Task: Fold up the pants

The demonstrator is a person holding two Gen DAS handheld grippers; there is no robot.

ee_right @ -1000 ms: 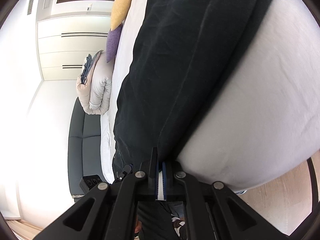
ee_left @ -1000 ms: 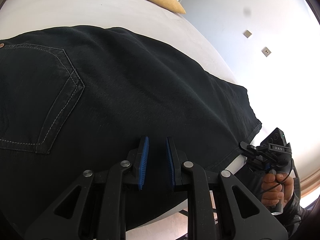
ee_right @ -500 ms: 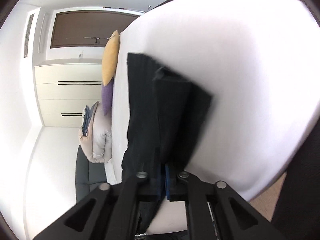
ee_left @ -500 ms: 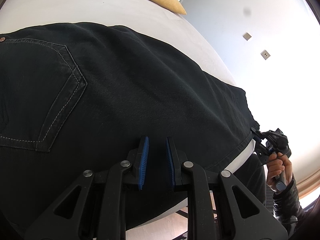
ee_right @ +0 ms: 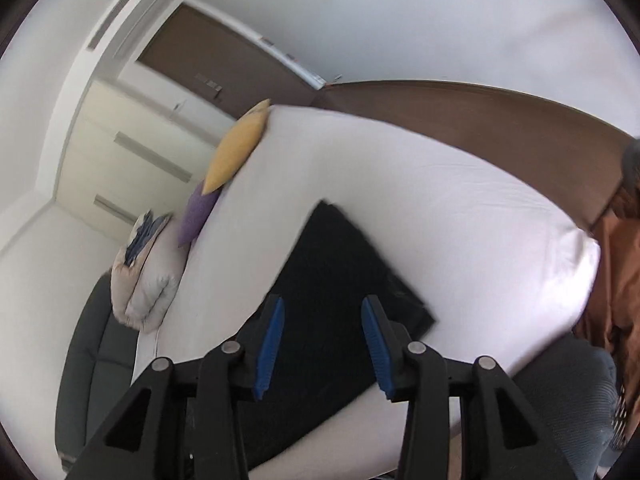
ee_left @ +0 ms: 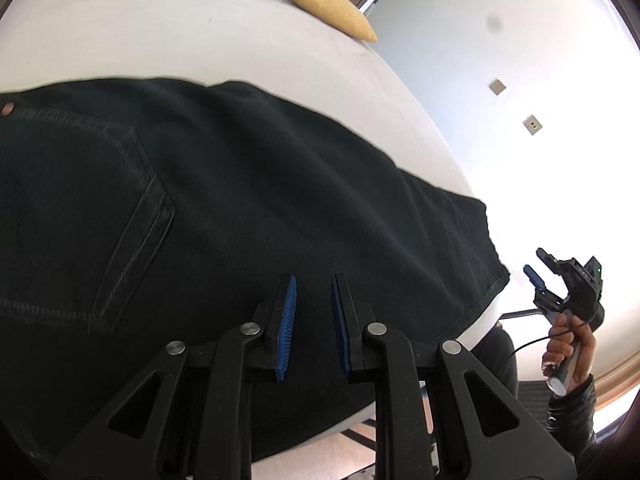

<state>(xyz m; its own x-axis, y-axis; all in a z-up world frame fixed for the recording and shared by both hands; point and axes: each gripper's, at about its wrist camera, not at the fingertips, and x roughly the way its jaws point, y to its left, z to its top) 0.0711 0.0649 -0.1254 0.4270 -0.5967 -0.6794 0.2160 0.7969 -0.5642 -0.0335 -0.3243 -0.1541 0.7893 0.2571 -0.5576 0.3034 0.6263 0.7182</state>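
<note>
Black pants (ee_left: 240,200) lie flat across the white bed (ee_left: 160,32), with a stitched back pocket (ee_left: 120,220) at the left and the leg hem (ee_left: 492,288) at the right edge. My left gripper (ee_left: 313,280) hovers over the middle of the pants, its blue pads a narrow gap apart with nothing between them. A hand holds my right gripper (ee_left: 538,276) in the air just right of the hem. In the right wrist view my right gripper (ee_right: 324,304) is above the pants (ee_right: 340,264); its jaws are opening and hold nothing.
A yellow pillow (ee_right: 236,152), a purple pillow (ee_right: 198,216) and a folded duvet (ee_right: 144,292) lie at the bed's far end. A dark grey sofa (ee_right: 88,360) stands beside the bed. A brown panel (ee_right: 500,120) and an orange-brown cloth (ee_right: 620,260) border the right side.
My right gripper let go of the leg hem, rose off the bed's edge and spread its jaws. The hem now lies on the bed. My left gripper has barely shifted.
</note>
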